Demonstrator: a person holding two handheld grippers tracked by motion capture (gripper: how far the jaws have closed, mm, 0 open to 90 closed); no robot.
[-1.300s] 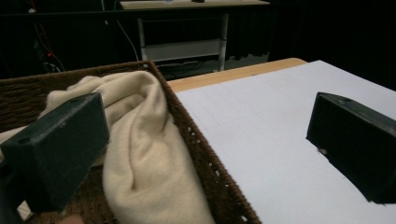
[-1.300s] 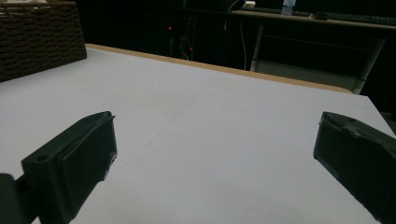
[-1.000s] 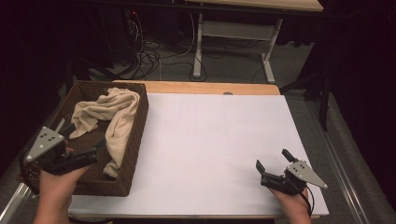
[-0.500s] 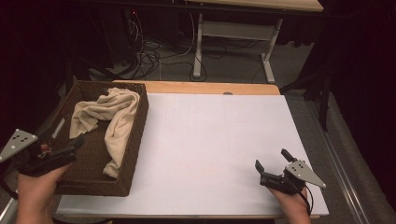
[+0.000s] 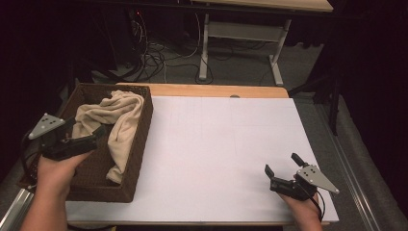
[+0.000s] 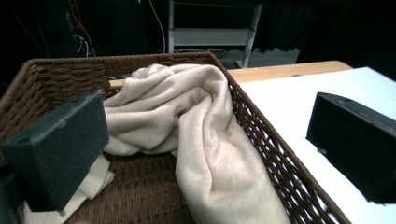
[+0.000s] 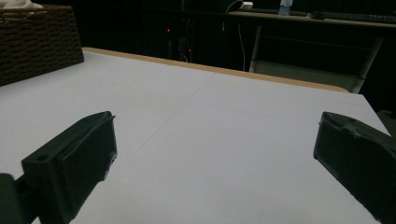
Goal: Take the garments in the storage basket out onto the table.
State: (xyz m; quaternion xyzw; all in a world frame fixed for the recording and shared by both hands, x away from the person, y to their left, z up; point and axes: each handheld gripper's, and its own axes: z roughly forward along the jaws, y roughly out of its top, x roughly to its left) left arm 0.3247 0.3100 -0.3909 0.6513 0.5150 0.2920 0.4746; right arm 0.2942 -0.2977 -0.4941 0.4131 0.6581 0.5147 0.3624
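Note:
A brown wicker basket stands at the table's left edge. A cream cloth lies bunched in it, and one fold hangs over the right wall down to the white table top. My left gripper hovers open over the basket's near left part, pointing at the cloth. In the left gripper view its jaws stand wide apart on either side of the cloth, touching nothing, with the basket around them. My right gripper rests open and empty near the table's front right corner.
The white sheet covers the table, with a wooden strip at the far edge. A ribbed pale cloth lies on the basket floor. In the right gripper view the basket is far off. Behind the table stand a desk frame and cables.
My left gripper swung out to the left of the basket, then came back right and forward over its near part. The right gripper and the cloth have stayed put.

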